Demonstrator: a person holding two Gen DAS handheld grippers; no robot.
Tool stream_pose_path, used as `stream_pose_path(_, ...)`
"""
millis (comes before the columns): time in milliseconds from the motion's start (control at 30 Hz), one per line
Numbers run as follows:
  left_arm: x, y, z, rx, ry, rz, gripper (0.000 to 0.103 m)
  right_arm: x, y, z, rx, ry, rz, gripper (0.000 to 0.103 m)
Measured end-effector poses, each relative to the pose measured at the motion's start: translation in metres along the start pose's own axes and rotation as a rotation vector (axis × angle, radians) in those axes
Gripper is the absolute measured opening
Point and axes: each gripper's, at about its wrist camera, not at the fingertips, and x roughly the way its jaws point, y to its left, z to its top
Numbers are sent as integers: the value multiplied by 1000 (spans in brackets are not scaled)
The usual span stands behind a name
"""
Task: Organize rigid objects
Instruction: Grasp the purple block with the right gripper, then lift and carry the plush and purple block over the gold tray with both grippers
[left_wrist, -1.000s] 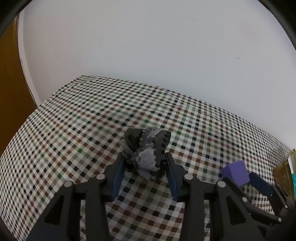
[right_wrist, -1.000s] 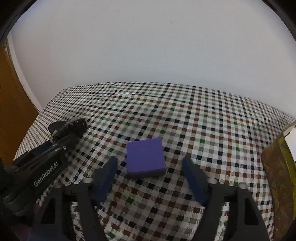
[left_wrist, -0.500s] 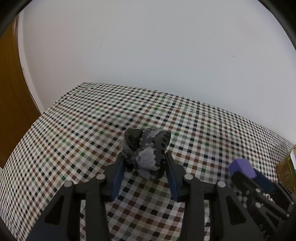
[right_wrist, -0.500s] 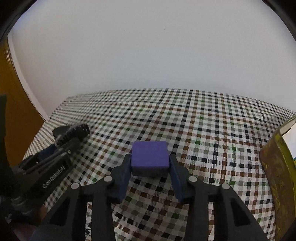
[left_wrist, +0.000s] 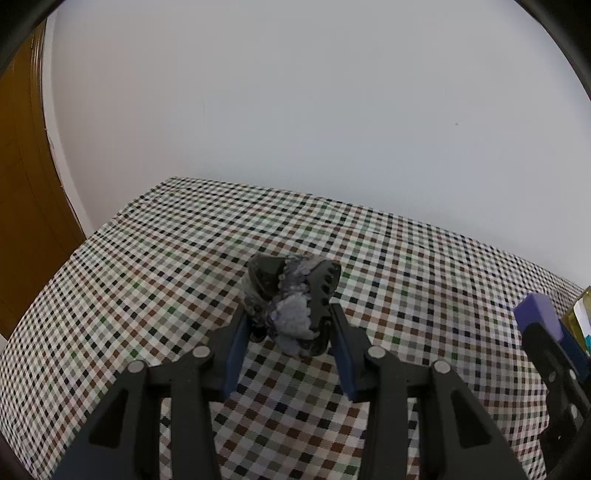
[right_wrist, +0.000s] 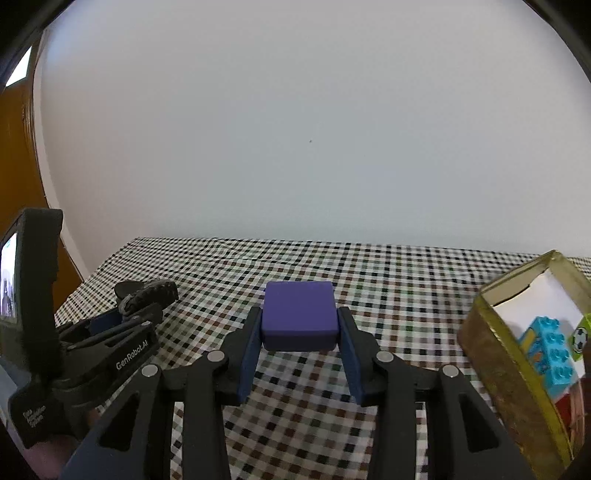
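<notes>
My left gripper (left_wrist: 288, 332) is shut on a grey and black lumpy toy (left_wrist: 291, 302) and holds it over the checkered tablecloth (left_wrist: 147, 280). My right gripper (right_wrist: 300, 328) is shut on a purple block (right_wrist: 299, 314) and holds it above the cloth. The purple block (left_wrist: 537, 314) and right gripper also show at the right edge of the left wrist view. The left gripper with the toy (right_wrist: 147, 291) shows at the left of the right wrist view.
A gold-rimmed box (right_wrist: 491, 354) stands at the right and holds a blue studded brick (right_wrist: 550, 350) and other items. A white wall rises behind the table. A brown door (left_wrist: 22, 221) is at the left.
My right gripper closed on the purple block and lifted it off the cloth. The left gripper rose a little with the toy in it.
</notes>
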Motion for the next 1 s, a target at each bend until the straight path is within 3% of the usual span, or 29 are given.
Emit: stream_pose_path(1000,-40,-10,-26,-27,-110,-18,41,-52,-23,-22,3,-57,-29,43)
